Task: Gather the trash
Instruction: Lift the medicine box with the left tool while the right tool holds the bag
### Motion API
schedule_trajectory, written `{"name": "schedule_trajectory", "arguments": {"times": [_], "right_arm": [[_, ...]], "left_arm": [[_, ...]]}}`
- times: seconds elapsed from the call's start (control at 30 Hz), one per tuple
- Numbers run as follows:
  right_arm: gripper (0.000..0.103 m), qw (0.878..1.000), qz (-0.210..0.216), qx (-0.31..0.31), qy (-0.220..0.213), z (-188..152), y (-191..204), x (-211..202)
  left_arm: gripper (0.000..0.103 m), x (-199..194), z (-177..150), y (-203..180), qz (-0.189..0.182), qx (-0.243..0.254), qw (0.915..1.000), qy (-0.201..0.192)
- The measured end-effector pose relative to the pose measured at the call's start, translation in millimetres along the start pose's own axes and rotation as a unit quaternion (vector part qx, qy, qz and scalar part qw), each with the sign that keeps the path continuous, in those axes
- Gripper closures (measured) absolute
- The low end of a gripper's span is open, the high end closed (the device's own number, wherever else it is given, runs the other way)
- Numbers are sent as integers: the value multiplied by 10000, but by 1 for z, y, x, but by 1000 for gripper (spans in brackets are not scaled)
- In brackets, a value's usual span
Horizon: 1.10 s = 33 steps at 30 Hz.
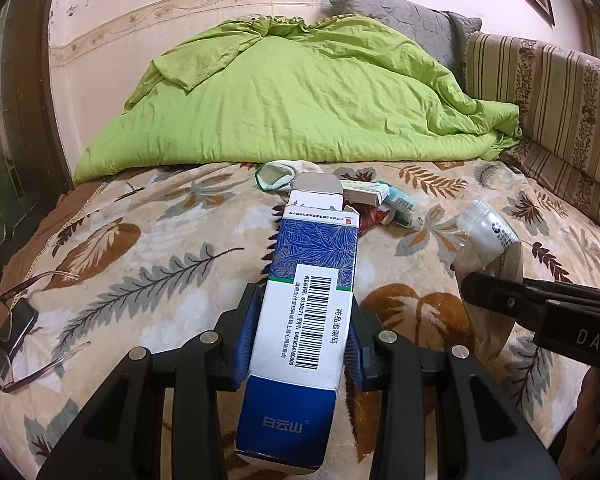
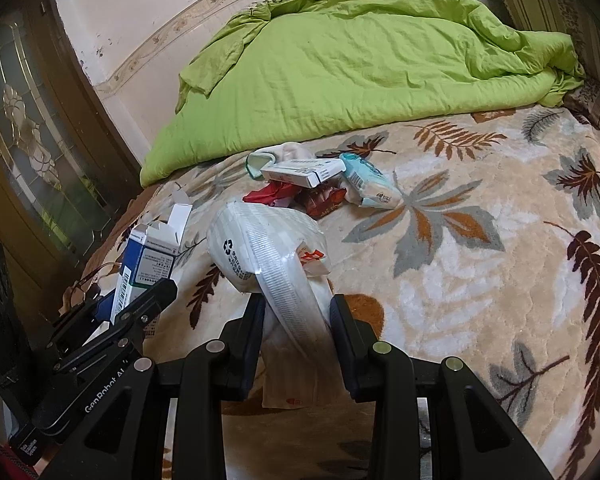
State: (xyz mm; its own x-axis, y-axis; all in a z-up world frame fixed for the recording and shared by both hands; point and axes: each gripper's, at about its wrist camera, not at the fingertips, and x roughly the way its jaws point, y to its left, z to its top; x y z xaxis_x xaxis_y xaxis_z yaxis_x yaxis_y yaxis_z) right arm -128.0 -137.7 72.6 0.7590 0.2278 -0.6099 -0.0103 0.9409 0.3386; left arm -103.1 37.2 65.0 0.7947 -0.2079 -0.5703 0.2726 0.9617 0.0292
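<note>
My left gripper (image 1: 305, 312) is shut on a blue and white medicine box (image 1: 312, 280) with a barcode, its far flap open, held above the bed. The same box (image 2: 148, 260) shows at the left of the right wrist view, with the left gripper (image 2: 140, 304) around it. My right gripper (image 2: 296, 312) is shut on a white plastic bag (image 2: 268, 248) bearing a recycling mark; the bag (image 1: 486, 240) and the right gripper's finger (image 1: 500, 300) appear at the right of the left wrist view. A heap of trash lies ahead: a white carton (image 2: 304, 172), red wrappers (image 2: 300, 196), a tissue pack (image 2: 370, 186).
A green quilt (image 1: 300, 92) is piled at the bed's far side against the wall. Eyeglasses (image 1: 12, 320) lie on a dark phone on the leaf-patterned blanket (image 2: 480, 240) at the left. A striped cushion (image 1: 548, 92) lines the right. A glass-panelled door (image 2: 32, 140) stands left.
</note>
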Motion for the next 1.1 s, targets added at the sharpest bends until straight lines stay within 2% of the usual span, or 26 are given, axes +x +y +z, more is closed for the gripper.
{"name": "schedule_trajectory", "arguments": {"times": [1.1], "right_arm": [[67,10000,-21,-36,53,-1,3,3]], "left_arm": [[66,3,-2,-3,-31,96,9999,44]]}}
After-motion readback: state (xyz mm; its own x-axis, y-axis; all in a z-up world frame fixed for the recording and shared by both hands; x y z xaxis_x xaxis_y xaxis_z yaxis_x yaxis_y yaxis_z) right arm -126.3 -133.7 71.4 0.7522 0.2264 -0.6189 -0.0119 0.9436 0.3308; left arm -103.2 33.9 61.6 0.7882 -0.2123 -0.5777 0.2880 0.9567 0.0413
